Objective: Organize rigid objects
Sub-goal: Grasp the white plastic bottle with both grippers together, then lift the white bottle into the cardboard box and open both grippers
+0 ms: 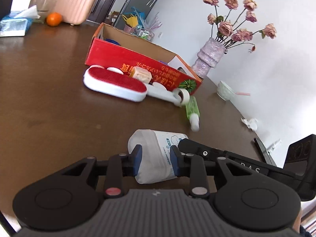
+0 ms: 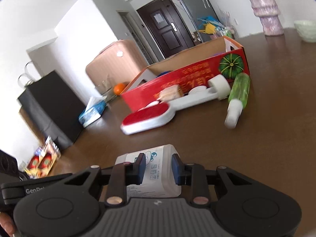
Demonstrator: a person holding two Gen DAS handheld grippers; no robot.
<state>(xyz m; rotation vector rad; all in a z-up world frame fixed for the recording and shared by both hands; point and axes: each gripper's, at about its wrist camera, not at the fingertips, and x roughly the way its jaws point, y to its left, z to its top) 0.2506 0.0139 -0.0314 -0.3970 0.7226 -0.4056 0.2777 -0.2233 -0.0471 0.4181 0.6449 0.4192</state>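
A translucent white plastic bottle (image 1: pixel 152 154) with a printed label lies on its side on the brown table (image 1: pixel 49 98). My left gripper (image 1: pixel 156 159) is shut on it, blue pads pressing both flanks. My right gripper (image 2: pixel 158 168) clamps the same bottle (image 2: pixel 158 175) from the other end, and one of its black fingers (image 1: pixel 189 144) shows against the bottle in the left wrist view. Beyond stands an open red cardboard box (image 1: pixel 138 59) (image 2: pixel 187 75). In front of it lie a red-and-white lint brush (image 1: pixel 114 83) (image 2: pixel 146 118) and a green bottle with a white cap (image 1: pixel 192 110) (image 2: pixel 239 92).
A beige cube (image 1: pixel 141 75) and a white roller (image 1: pixel 182 95) rest against the box front. A purple vase of dried roses (image 1: pixel 209 57) and a pale bowl (image 1: pixel 225 90) stand behind it. An orange (image 1: pixel 54 19), a tissue box (image 1: pixel 13 24) and a pink suitcase (image 1: pixel 71 0) are at the far left.
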